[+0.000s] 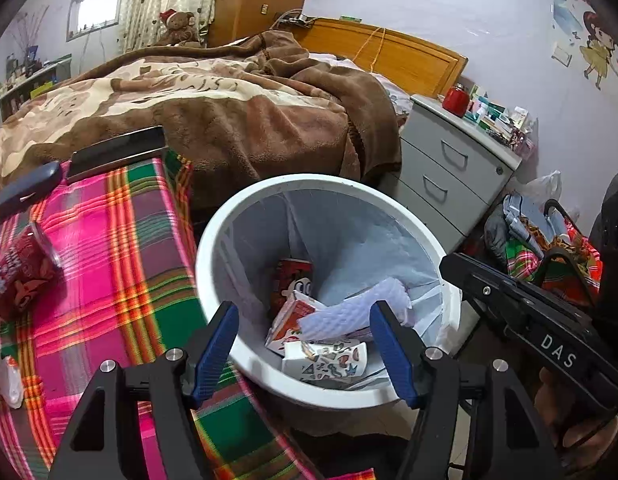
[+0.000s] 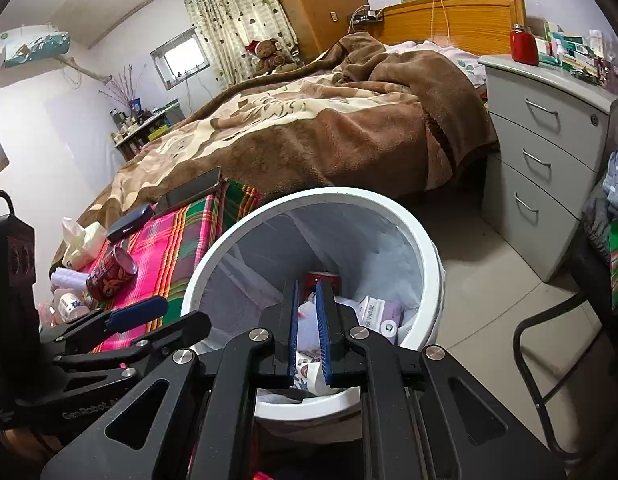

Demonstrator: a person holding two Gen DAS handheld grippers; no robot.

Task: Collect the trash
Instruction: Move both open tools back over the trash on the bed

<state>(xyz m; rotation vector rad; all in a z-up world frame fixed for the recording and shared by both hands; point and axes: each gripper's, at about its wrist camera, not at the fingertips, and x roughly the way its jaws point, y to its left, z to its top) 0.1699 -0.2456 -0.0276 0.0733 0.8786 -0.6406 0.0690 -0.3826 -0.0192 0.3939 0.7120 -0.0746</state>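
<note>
Both tools hung over the bin (image 1: 213,236): the left tool (image 1: 305,338) gaped empty, the right tool (image 2: 307,330) nearly closed, holding nothing. Next, I judged, approach the red can (image 1: 19,270) squarely across its body.

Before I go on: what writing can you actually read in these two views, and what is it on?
"DAS": white letters on the right gripper body, left wrist view.
"GenRobot.AI", faint: embossed on the left gripper body, right wrist view.
Red can lettering: too blurred.
Cartons in the trash bin: print unreadable.
Boxes on the nightstand: too small.
</note>
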